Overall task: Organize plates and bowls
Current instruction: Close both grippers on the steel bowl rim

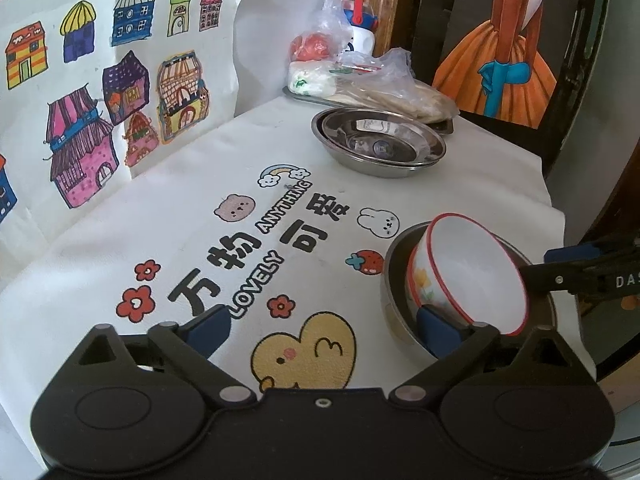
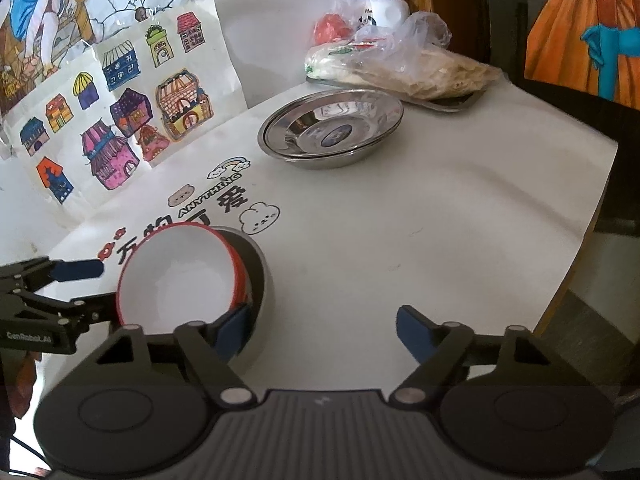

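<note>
While both pairs of fingers stand spread and grasp nothing, the left gripper (image 1: 324,330) has its right-hand finger reaching in at the base of the tilted white bowl (image 1: 472,272), and the right gripper (image 2: 316,330) has its left-hand finger against the same bowl's near rim; whether either pad truly presses on it I cannot tell. That red-rimmed white bowl leans askew inside a steel bowl (image 2: 260,276), not seated flat, so this nesting looks only partly done. Farther ahead of the fingers, well apart from the bowls, two steel plates (image 1: 380,146) sit stacked one in the other on the counter (image 2: 440,220), which suggests the plates are already sorted. Beyond them a tray (image 2: 456,102) carries bagged food, with a water bottle (image 1: 362,20) behind. What seems left, as I judge it, is to settle the white bowl level in the steel one.
</note>
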The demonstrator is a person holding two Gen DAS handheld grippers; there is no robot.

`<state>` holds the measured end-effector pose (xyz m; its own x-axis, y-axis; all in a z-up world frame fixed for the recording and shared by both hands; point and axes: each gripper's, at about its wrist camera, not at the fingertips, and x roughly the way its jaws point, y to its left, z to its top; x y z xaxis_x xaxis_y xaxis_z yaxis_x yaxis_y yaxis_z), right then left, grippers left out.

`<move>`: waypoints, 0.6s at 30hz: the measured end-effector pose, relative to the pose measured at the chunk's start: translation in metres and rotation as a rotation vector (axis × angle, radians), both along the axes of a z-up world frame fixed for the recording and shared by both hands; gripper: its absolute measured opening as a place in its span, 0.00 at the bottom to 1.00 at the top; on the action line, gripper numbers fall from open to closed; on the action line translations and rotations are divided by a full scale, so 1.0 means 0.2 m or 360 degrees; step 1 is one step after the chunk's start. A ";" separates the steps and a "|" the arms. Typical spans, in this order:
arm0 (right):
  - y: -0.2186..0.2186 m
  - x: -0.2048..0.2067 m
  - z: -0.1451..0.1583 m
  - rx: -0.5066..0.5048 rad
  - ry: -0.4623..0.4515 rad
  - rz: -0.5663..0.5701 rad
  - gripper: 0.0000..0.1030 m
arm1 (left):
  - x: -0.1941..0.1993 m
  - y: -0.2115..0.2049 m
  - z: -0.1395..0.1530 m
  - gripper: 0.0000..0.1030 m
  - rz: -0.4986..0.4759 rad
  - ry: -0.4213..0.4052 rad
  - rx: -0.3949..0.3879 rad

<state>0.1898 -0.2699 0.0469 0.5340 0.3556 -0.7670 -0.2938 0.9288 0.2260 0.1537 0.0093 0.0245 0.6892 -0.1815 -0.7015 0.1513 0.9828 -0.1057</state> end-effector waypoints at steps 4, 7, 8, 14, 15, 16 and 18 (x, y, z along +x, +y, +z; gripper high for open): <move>0.00 0.00 0.01 0.0076 0.0052 -0.0016 0.62 | -0.02 -0.01 0.01 0.79 0.0015 0.0033 -0.0048; 0.00 0.00 0.01 0.0107 0.0082 -0.0037 0.56 | -0.03 -0.02 0.02 0.64 0.0028 0.0053 -0.0122; 0.00 -0.01 0.01 0.0112 0.0091 -0.0049 0.56 | -0.03 -0.02 0.03 0.57 0.0028 0.0059 -0.0146; 0.01 -0.02 0.02 0.0121 0.0098 -0.0074 0.46 | -0.04 -0.03 0.02 0.35 0.0028 0.0072 -0.0253; 0.01 -0.02 0.02 0.0125 0.0098 -0.0074 0.41 | -0.04 -0.03 0.02 0.34 0.0027 0.0072 -0.0260; 0.02 -0.02 0.02 0.0132 0.0100 -0.0077 0.38 | -0.04 -0.03 0.02 0.33 0.0029 0.0074 -0.0273; 0.02 -0.03 0.02 0.0143 0.0103 -0.0073 0.32 | -0.04 -0.02 0.02 0.27 0.0031 0.0083 -0.0302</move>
<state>0.1842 -0.2652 0.0512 0.5018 0.4009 -0.7665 -0.2334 0.9160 0.3263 0.1465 0.0045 0.0290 0.6576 -0.3010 -0.6907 0.1217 0.9471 -0.2968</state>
